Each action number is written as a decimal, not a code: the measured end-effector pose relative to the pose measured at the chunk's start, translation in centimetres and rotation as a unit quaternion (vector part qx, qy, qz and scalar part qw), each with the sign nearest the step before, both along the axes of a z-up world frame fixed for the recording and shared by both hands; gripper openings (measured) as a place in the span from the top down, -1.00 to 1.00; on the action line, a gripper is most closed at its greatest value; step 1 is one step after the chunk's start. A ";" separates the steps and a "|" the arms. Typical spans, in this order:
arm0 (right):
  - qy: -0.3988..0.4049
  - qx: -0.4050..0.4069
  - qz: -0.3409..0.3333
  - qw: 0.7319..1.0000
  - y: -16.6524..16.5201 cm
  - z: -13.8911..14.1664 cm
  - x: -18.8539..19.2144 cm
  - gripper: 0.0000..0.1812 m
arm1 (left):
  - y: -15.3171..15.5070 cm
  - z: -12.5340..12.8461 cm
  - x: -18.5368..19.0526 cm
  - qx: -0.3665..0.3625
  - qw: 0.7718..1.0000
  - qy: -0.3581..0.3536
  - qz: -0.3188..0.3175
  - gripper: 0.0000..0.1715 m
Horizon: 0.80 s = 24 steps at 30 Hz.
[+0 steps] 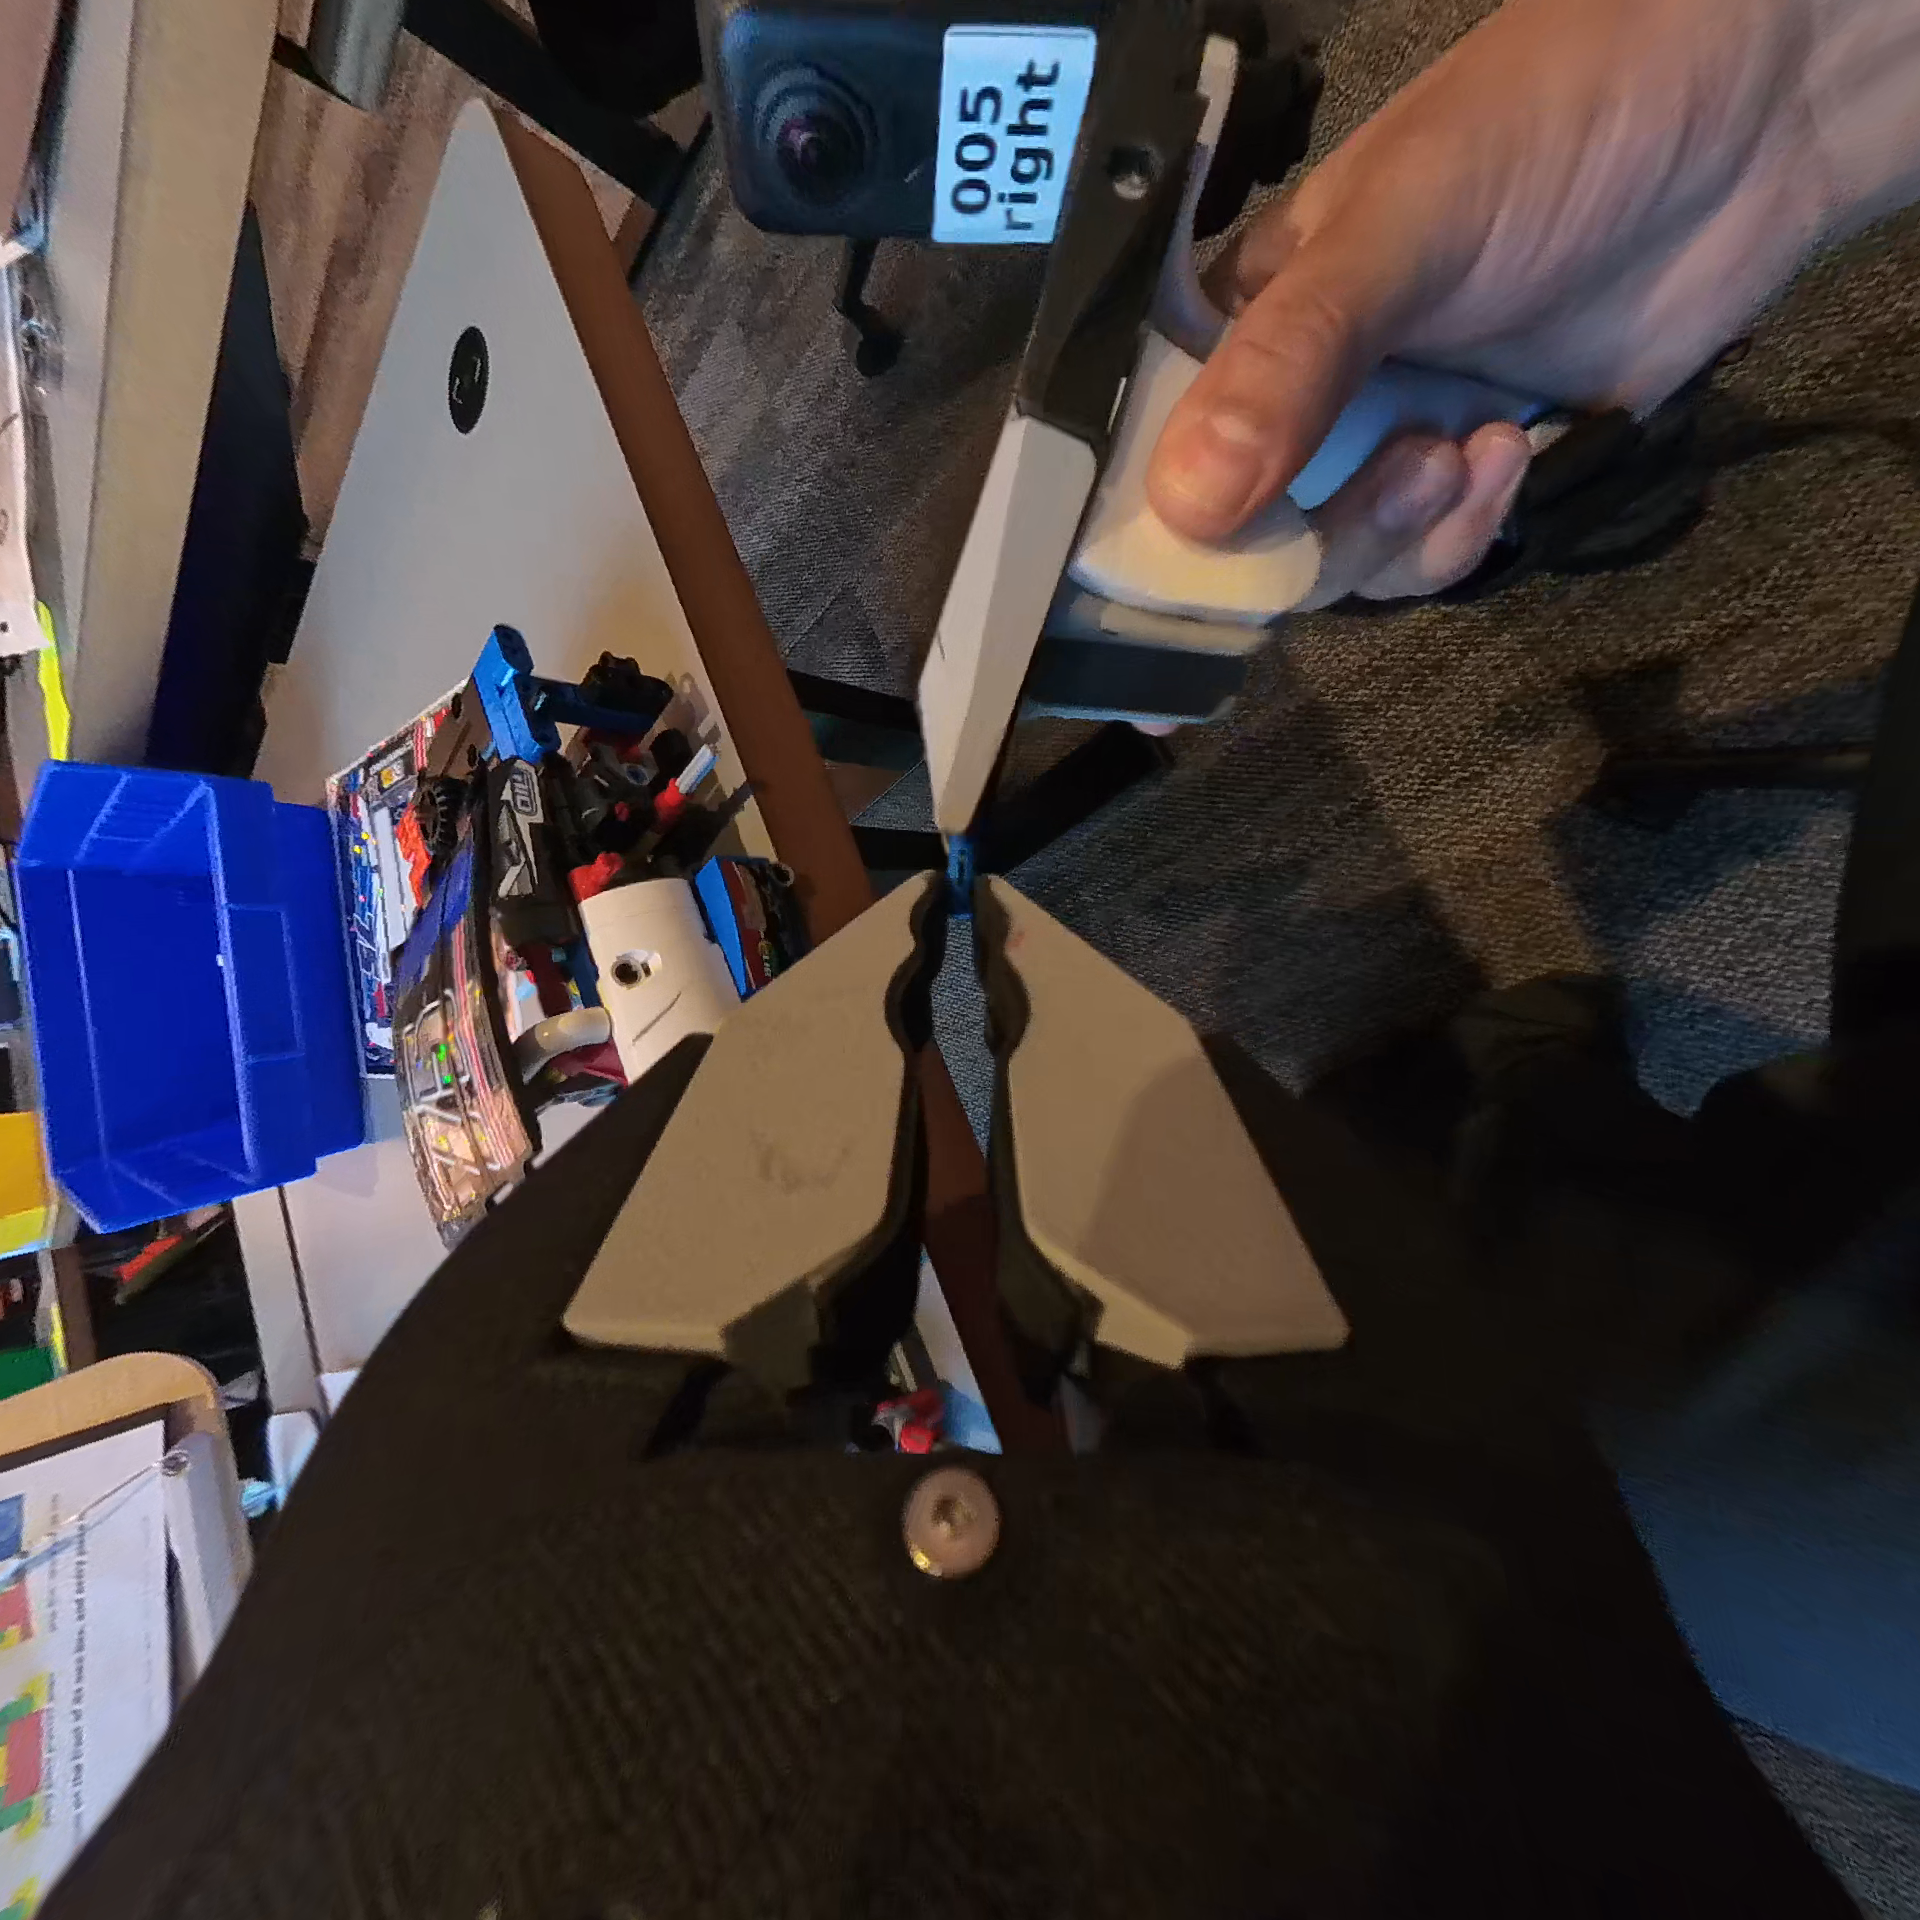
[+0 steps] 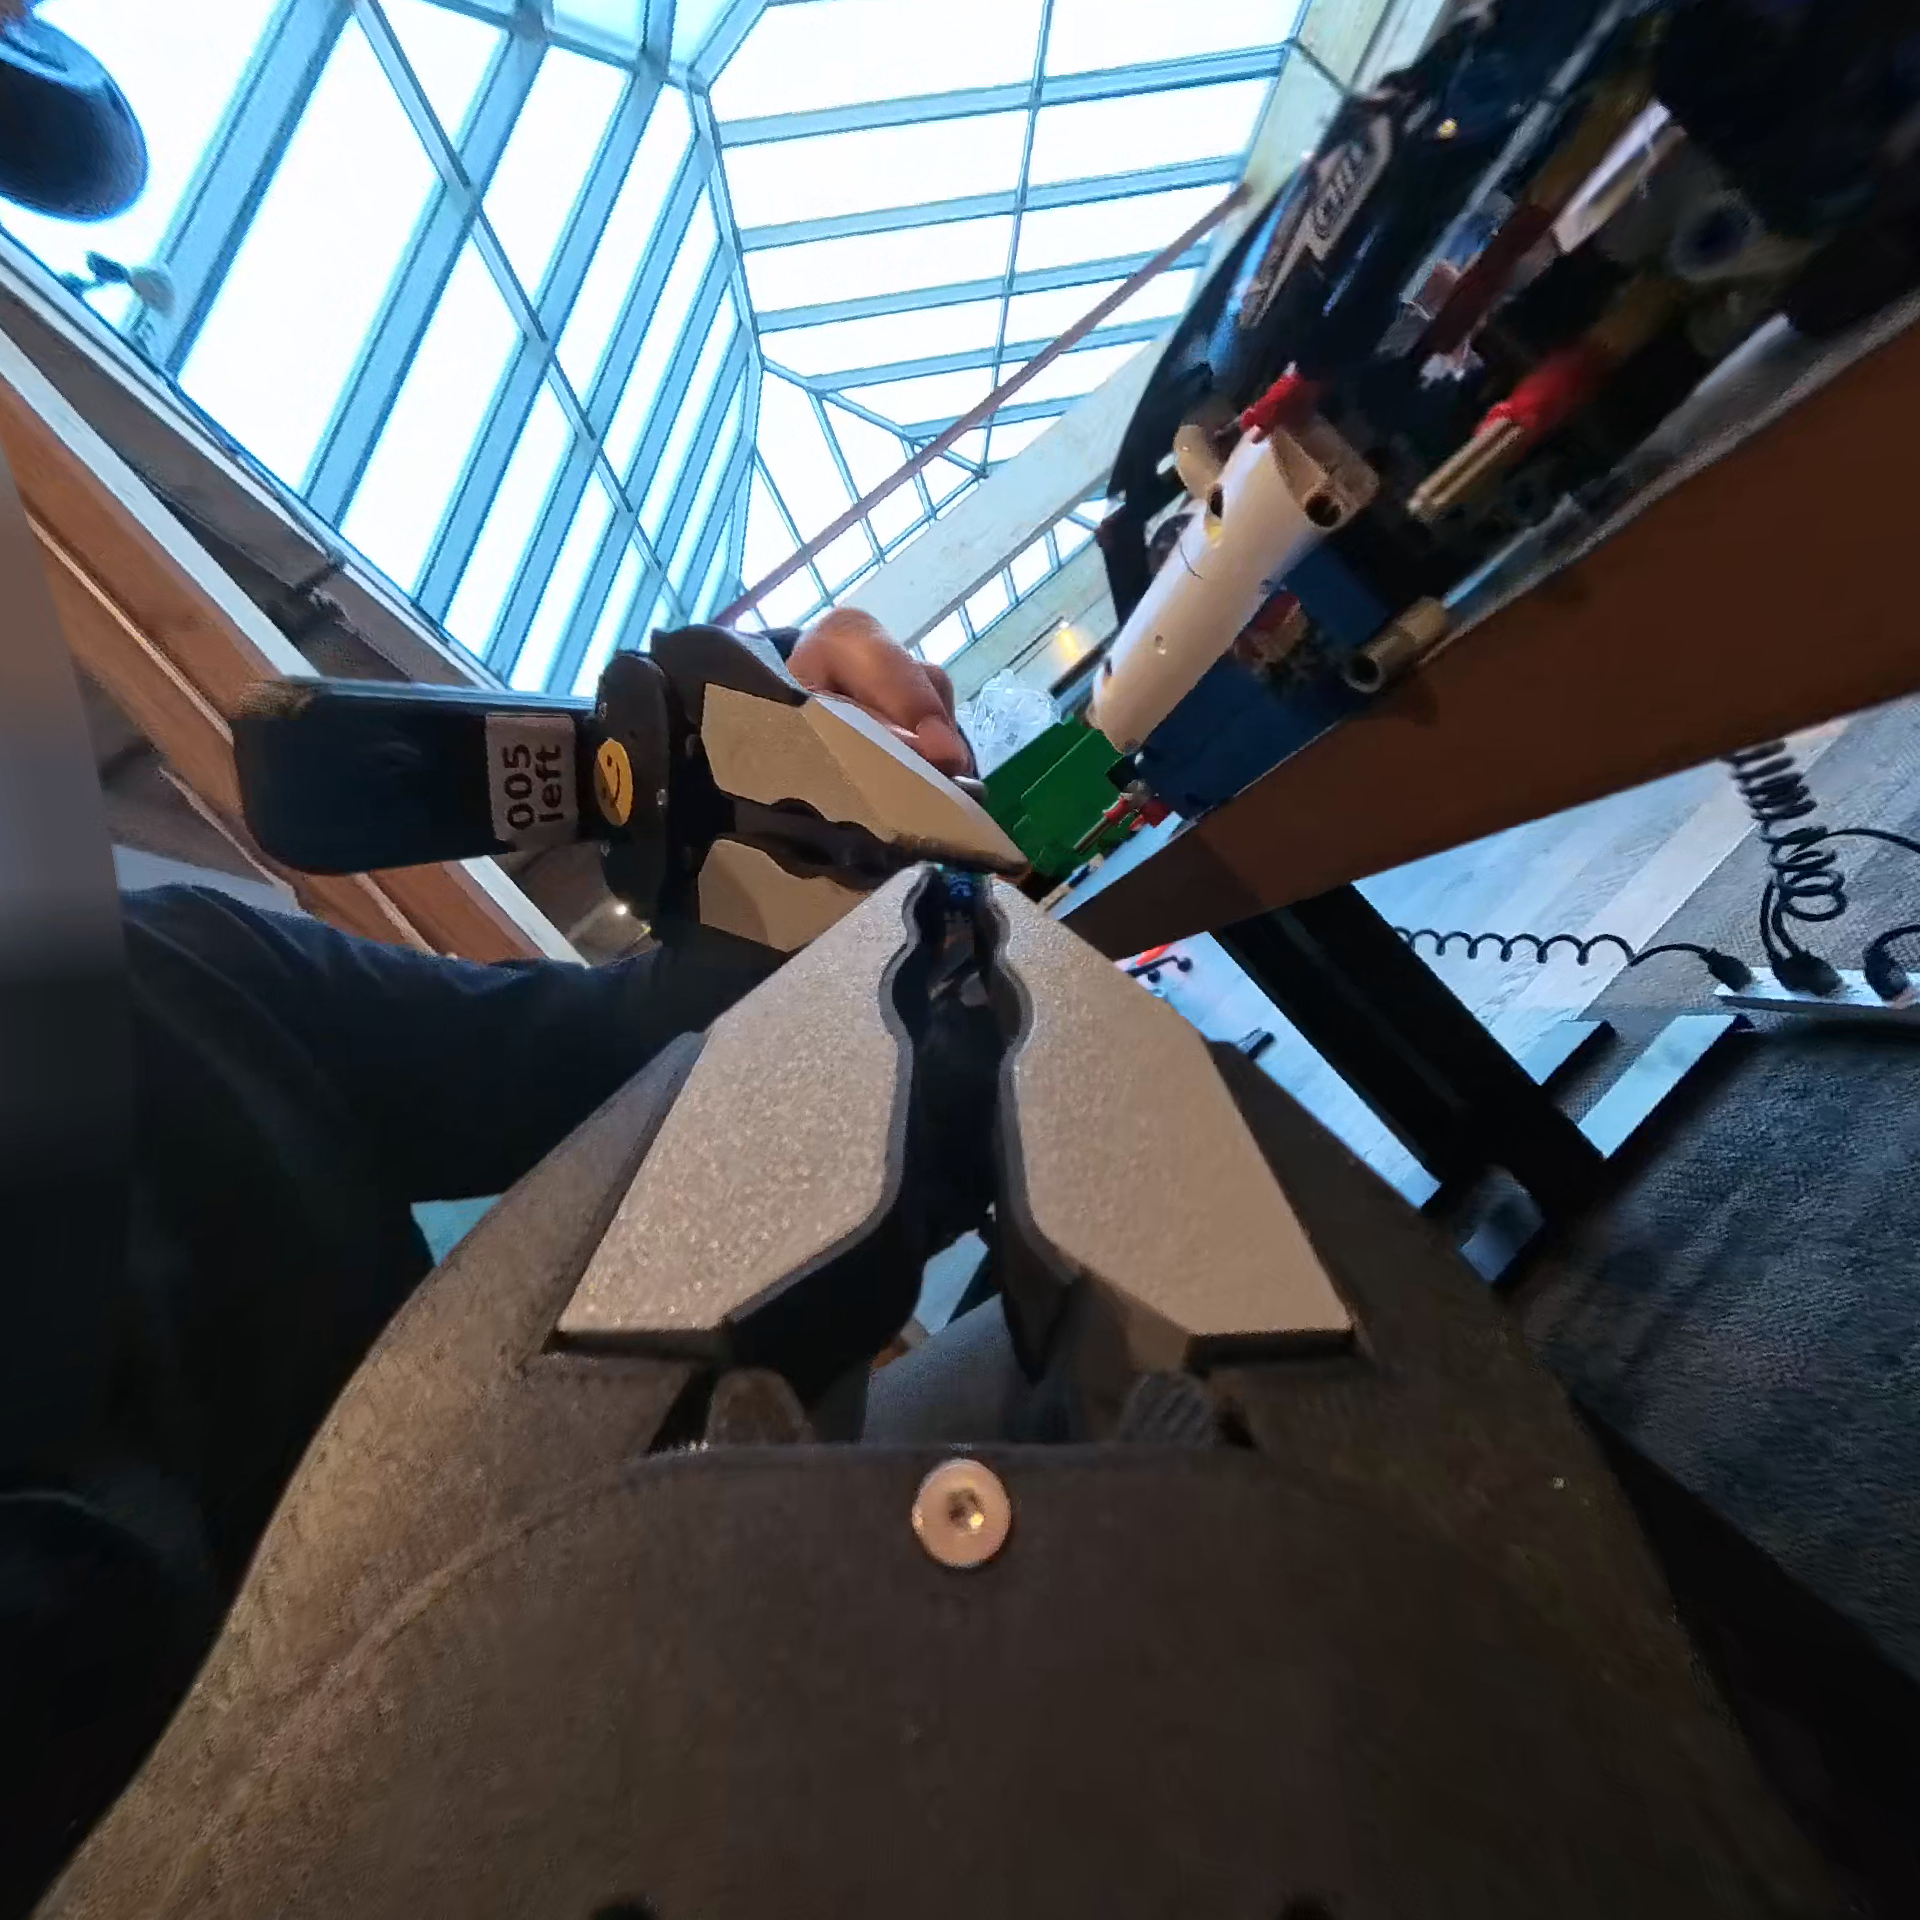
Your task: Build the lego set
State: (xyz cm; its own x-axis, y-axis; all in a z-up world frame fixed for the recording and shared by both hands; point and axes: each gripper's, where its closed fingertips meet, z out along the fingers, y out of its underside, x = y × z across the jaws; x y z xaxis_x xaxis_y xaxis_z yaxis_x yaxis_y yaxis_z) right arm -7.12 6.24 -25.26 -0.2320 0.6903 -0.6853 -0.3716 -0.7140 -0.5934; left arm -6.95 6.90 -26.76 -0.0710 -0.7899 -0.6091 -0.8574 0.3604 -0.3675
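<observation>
A small blue Lego piece (image 1: 959, 871) is held in the air beside the table, off its edge. My left gripper (image 1: 958, 883) is shut on its near end. My right gripper (image 1: 951, 816) comes down from above, held by a hand (image 1: 1455, 312), and its tips meet the same piece. In the right wrist view my right gripper (image 2: 961, 885) is shut with the blue piece (image 2: 958, 894) at its tips, and the left gripper (image 2: 1003, 857) reaches in from the left. The part-built Lego model (image 1: 520, 883) with a white part (image 1: 649, 966) lies on the table; it also shows in the right wrist view (image 2: 1216, 582).
A blue bin (image 1: 177, 987) stands next to the model on the white table (image 1: 488, 582), whose brown edge (image 1: 665, 468) runs close to the grippers. An instruction sheet (image 1: 83, 1621) lies at the lower left. Green bricks (image 2: 1049, 790) sit by the table edge. A coiled cable (image 2: 1808, 862) lies on the floor. Only a small space, under 4 cm, lies between the two pairs of fingers.
</observation>
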 end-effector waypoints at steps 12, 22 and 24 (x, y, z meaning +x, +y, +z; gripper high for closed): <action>-0.034 0.030 -0.012 0.999 -0.1 -0.3 0.0 0.97 | -0.2 -0.2 0.0 0.000 1.000 0.014 -0.011 0.98; -0.043 0.034 -0.037 0.998 0.3 -0.5 0.1 0.97 | 0.4 -0.3 0.0 -0.003 1.000 0.008 0.013 0.97; -0.029 0.022 -0.045 0.998 0.6 -0.5 0.2 0.98 | 0.7 -0.2 -0.3 -0.008 1.000 0.002 0.027 0.89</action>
State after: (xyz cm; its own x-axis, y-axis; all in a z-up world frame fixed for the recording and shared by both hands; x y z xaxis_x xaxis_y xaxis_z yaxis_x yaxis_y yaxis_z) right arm -6.89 6.88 -25.80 -0.1297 0.7356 -0.6649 -0.3973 -0.6529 -0.6448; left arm -7.27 7.62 -26.93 -0.0305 -0.8025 -0.5958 -0.8773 0.3072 -0.3688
